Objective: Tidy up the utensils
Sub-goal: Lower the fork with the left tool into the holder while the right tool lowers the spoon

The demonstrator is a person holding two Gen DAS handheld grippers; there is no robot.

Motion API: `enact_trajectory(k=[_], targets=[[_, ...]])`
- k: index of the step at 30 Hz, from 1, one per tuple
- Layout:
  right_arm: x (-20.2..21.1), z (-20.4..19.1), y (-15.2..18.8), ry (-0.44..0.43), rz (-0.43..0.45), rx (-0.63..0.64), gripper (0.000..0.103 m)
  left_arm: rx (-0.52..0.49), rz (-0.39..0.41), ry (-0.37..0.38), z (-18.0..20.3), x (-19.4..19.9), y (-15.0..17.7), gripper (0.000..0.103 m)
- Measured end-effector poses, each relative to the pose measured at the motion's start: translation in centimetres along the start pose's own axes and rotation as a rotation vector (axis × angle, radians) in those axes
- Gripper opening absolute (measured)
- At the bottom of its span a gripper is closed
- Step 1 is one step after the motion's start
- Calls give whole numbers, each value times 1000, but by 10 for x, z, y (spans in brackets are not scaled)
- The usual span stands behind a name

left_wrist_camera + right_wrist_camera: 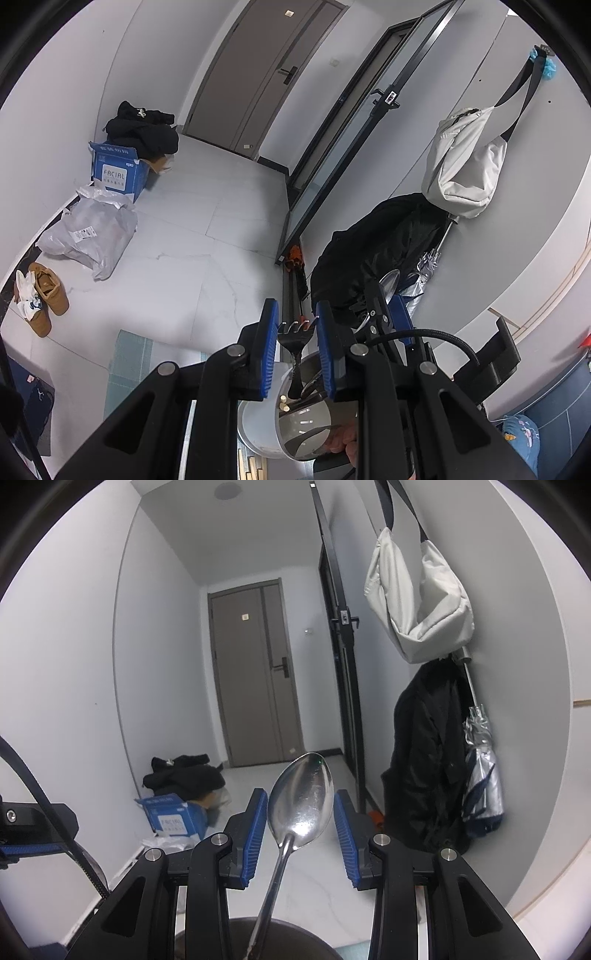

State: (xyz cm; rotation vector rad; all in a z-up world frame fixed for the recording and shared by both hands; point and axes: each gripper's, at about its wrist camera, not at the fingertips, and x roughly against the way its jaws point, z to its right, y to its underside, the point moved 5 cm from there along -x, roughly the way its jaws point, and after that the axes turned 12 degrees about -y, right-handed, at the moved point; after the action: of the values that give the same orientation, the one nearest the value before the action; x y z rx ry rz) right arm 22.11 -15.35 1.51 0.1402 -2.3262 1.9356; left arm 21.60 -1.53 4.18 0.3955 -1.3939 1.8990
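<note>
The left gripper (297,334) has its two blue pads apart, and between them stands the head of a black fork (293,338), tines up; the pads do not seem to press it, so the gripper is open around it; the fork's handle goes down into a white utensil holder (258,432) just below the gripper, where other utensils and some pale chopstick ends also stand, partly hidden behind a shiny curved metal surface; a hand (341,441) shows at the bottom edge beside the holder.

The right gripper (299,825) is also wide open; a metal spoon (300,801) rises between its blue pads with the bowl up, with a gap on each side, touching neither pad; its handle leans down into a dark round container (291,932) at the lower edge.

Farther away lies a white tiled floor (177,258) with a blue carton (120,173), a grey plastic parcel bag (92,232) and brown shoes (48,291); a grey door (255,672) closes the corridor; on the right wall hang a pale bag (421,594), a black jacket (421,760) and a folded silver umbrella (480,775).
</note>
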Motion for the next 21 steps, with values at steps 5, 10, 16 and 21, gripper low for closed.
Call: enact_trajectory(k=[5,10,16,21], targets=[[2,3,3,-15,-16,-4,36,-23,-12,-3,2,-2,3,16],[7,-2,5,-81,-29,40,36,-31,-35,6,3,-5,4,16],[12,-9,9,-182,-63,126,36,-61,-61,11,9,-9,7,16],[14,-6,13,-239,-109,144,36,-83,-111,25,13,-17,12,16]])
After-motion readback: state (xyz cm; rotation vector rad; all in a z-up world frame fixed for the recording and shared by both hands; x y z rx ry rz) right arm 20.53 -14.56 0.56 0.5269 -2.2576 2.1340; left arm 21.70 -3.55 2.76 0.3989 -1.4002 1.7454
